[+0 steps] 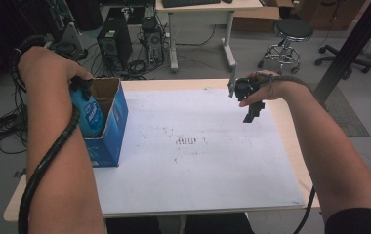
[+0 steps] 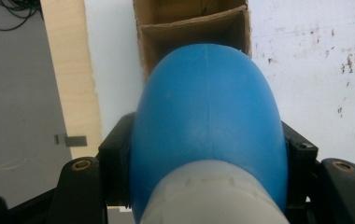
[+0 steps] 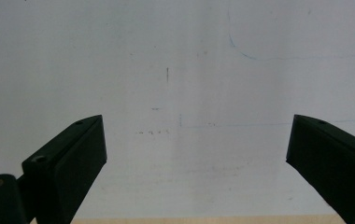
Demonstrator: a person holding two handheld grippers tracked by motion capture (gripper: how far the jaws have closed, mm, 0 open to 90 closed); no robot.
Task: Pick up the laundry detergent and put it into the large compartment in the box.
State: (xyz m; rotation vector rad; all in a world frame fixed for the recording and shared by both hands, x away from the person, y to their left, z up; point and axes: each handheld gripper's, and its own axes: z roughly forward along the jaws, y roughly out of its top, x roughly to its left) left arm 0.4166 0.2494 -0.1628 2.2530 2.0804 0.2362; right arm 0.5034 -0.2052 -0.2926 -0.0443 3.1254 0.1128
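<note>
1. Spanning most of the high view, the white-covered surface (image 1: 198, 161) is marked by faint brown stains near its middle.
2. An open blue cardboard box (image 1: 109, 127) is set at the surface's left edge.
3. A blue bottle (image 1: 90, 113) is held partly inside the box, clamped by the left tool (image 1: 82, 90).
4. The right tool (image 1: 252, 114) is held over the far right of the surface, jaws apart, nothing between them.

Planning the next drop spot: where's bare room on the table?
The white table sheet is free from the blue cardboard box across to its right edge, under the open right gripper. Crowded only at left: the left gripper holds a blue plastic bottle in that box.
</note>
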